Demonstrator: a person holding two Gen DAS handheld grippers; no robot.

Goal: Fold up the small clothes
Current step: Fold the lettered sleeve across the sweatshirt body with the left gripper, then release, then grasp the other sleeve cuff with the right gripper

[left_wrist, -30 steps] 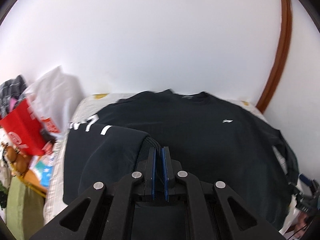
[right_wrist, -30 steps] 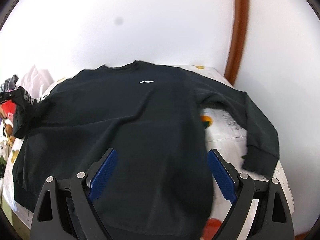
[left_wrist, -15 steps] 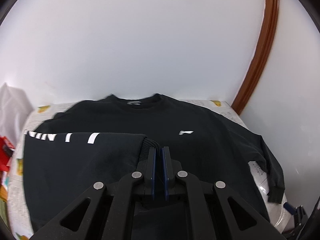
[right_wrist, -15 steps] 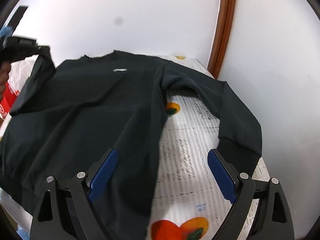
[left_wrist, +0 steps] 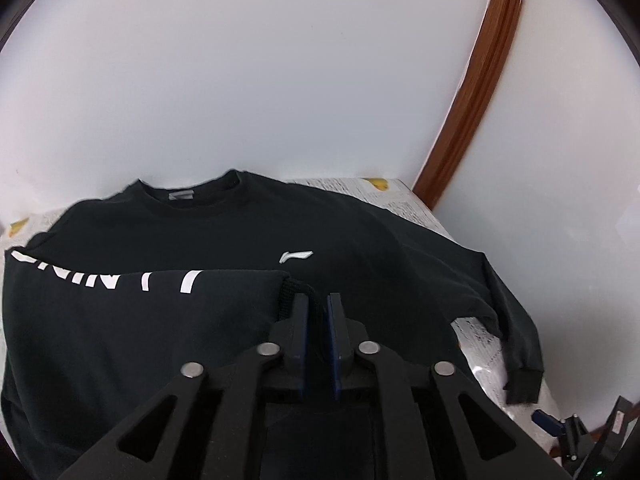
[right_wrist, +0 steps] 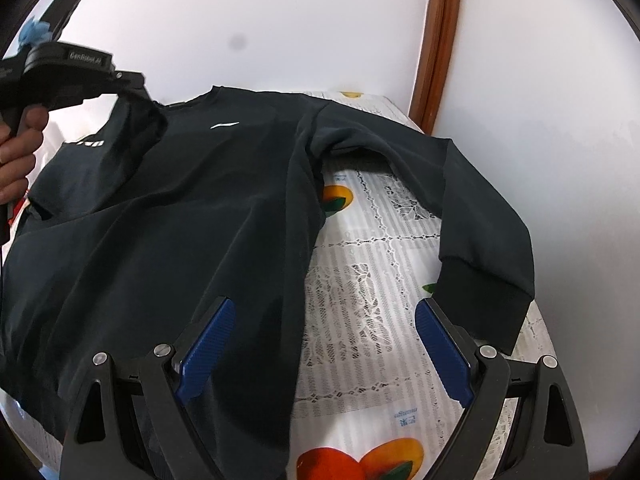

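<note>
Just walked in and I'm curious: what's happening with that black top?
A person is folding a black sweatshirt spread on a patterned tablecloth. The left tool is shut on the left sleeve cuff, holding it over the chest. The right tool hangs open above the hem, holding nothing; the right sleeve lies unfolded.

Both wrist views look forward past their own fingers, low and close over the sweatshirt point(left_wrist: 360, 248), toward the wall point(left_wrist: 280, 80). They share its collar, chest logo and the right sleeve point(right_wrist: 480, 208).
</note>
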